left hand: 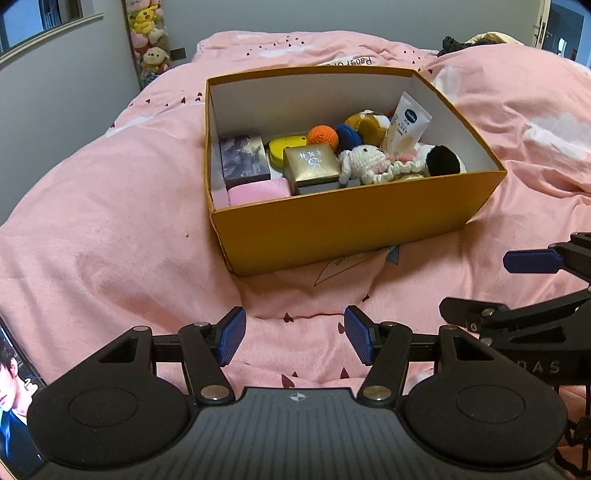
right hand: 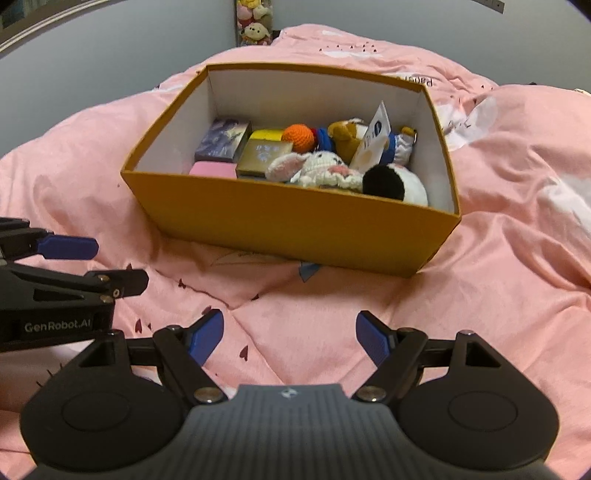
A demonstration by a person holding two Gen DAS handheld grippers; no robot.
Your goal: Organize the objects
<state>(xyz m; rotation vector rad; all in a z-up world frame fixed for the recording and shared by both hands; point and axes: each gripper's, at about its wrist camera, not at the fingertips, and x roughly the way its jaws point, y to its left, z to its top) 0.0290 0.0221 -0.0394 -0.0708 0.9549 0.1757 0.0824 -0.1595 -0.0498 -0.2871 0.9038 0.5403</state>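
Left gripper [left hand: 295, 338] and right gripper [right hand: 291, 338] (both spread, empty) near the filled orange box [left hand: 343, 229] — approach from above, square to its rim.

Indoor light, dim-ish and soft, warm cast on the pink duvet [left hand: 110, 229]. No hard shadows; only a soft one under the near side of the orange box [left hand: 351, 229] and inside its left wall. No glare, just small highlights on the gripper bolts. Strong fisheye: far wall and window frame [left hand: 48, 33] bend, corners vignette to black. Centre sharp enough, box contents a bit noisy; near gripper bodies soft, edges smeared in both views.
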